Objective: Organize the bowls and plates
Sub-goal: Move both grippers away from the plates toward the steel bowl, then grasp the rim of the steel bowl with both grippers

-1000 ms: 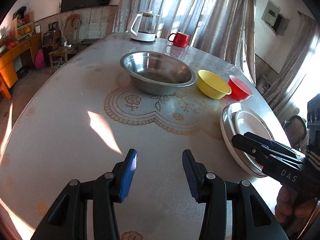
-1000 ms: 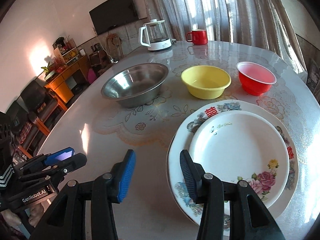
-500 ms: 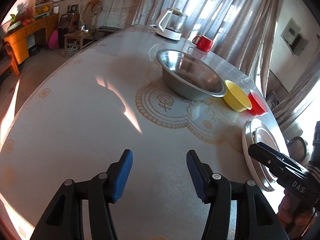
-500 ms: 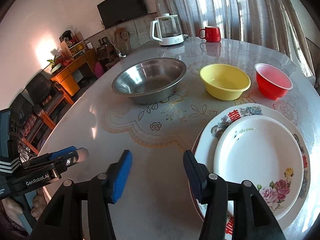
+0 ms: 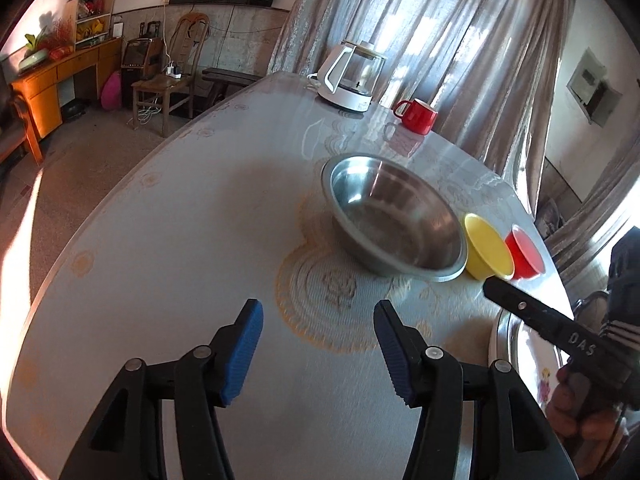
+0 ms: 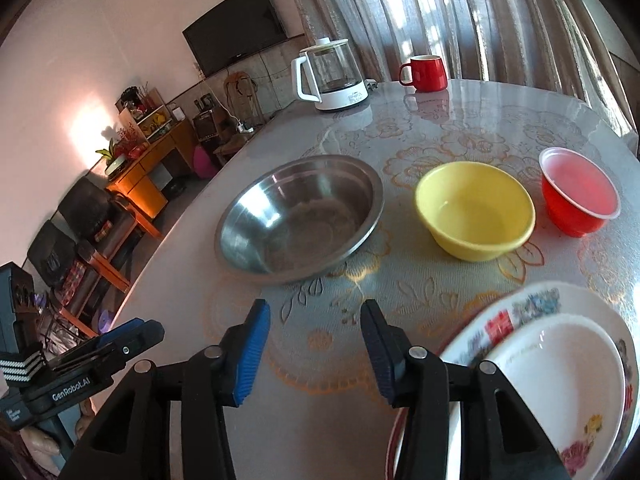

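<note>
Steel bowl, yellow bowl, red bowl in a row mid-table; small plate stacked on big plate (floral pattern only clear in right view). Left gripper parted, empty; right gripper just narrowed, empty.

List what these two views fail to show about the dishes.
- Plates: right view, near side hidden by the right gripper, far rim blurred; left view, cut by the frame edge.
- Red bowl: left view, mostly behind the yellow bowl.
- Mug: contents too small to tell.
</note>
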`<state>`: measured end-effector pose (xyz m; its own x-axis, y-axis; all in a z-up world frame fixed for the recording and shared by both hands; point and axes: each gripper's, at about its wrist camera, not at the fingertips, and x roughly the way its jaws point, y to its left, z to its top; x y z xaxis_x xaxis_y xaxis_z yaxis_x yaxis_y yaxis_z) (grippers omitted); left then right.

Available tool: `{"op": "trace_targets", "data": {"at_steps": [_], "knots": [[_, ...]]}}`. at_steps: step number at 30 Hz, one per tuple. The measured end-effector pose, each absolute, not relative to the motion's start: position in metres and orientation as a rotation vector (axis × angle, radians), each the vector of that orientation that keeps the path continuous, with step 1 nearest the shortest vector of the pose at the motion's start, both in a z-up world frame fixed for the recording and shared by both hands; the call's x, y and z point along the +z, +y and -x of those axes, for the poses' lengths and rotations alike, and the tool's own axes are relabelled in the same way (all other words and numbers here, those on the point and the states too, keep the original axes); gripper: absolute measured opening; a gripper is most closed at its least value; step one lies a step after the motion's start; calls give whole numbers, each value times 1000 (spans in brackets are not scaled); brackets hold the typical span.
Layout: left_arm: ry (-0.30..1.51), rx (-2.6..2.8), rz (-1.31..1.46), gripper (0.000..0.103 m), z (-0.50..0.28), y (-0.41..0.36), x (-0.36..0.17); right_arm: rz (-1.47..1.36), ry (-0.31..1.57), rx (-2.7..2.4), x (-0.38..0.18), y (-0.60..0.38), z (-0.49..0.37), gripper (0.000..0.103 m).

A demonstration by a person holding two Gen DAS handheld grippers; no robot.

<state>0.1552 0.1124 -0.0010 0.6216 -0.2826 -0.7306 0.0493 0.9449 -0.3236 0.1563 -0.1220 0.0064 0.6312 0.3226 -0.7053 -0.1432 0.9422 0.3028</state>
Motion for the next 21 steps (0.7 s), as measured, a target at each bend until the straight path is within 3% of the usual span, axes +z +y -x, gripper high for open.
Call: {"op": "trace_targets", "data": {"at_steps": [11,14,18,21], "knots": [[908,-191,321,56,-223,99,-8,-292,924,203,-13,-132,-211,47],[929,-194,325,48,-240,94,-14,-286,943,187,-19,-129,-222,39],[959,-258,315,29,-252,83,-24,-271,952,196,-24,-123,-233,31],[933,-267,268,29,-246,77,-26,-221,941,199,-23,-116,-232,27]]}}
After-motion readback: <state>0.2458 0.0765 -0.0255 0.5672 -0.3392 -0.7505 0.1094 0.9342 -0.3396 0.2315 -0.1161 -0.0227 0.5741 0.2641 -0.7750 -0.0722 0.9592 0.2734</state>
